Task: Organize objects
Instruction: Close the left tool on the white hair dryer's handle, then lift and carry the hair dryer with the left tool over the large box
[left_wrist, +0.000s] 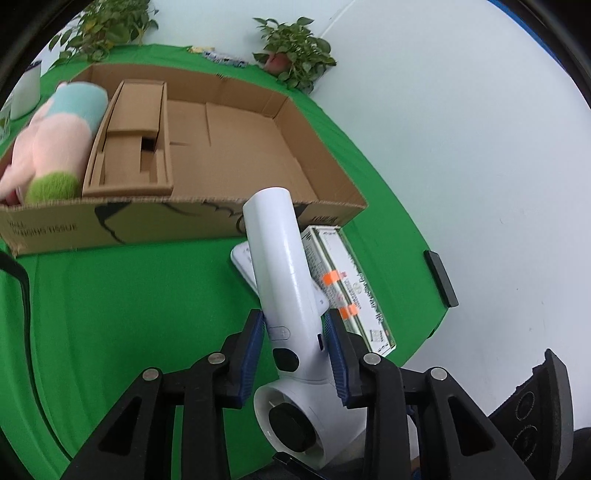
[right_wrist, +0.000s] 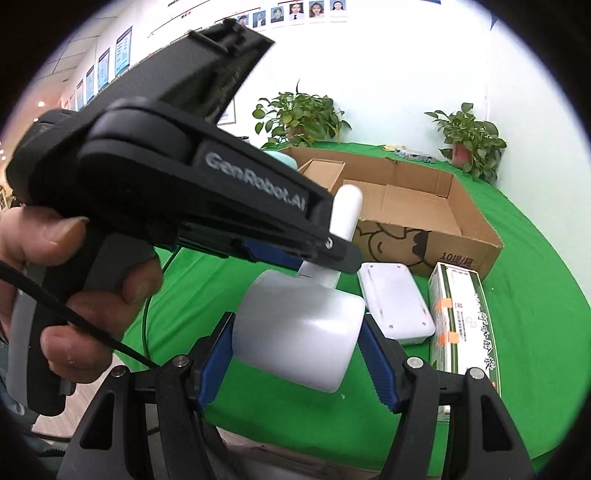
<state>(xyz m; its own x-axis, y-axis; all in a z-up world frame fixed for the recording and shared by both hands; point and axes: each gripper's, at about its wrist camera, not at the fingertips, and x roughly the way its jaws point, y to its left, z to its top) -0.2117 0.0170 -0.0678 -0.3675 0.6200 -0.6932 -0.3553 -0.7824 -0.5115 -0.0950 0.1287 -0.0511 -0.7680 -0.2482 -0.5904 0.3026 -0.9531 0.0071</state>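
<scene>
Pointing handle-first at the cardboard box (left_wrist: 221, 158), white handheld fan (left_wrist: 280, 266), long axis tilted upward

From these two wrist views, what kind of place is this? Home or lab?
Probably an office or lab set up for recording, not a home. The table wears a bright green cloth, the wall carries a row of staff portraits and notice boards, and potted plants stand behind the cardboard box.

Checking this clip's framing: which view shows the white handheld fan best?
The left wrist view: the white handheld fan shows from handle tip to round head. The right wrist view shows only its head's plain back and handle tip; the left hand-held gripper hides the middle.
</scene>
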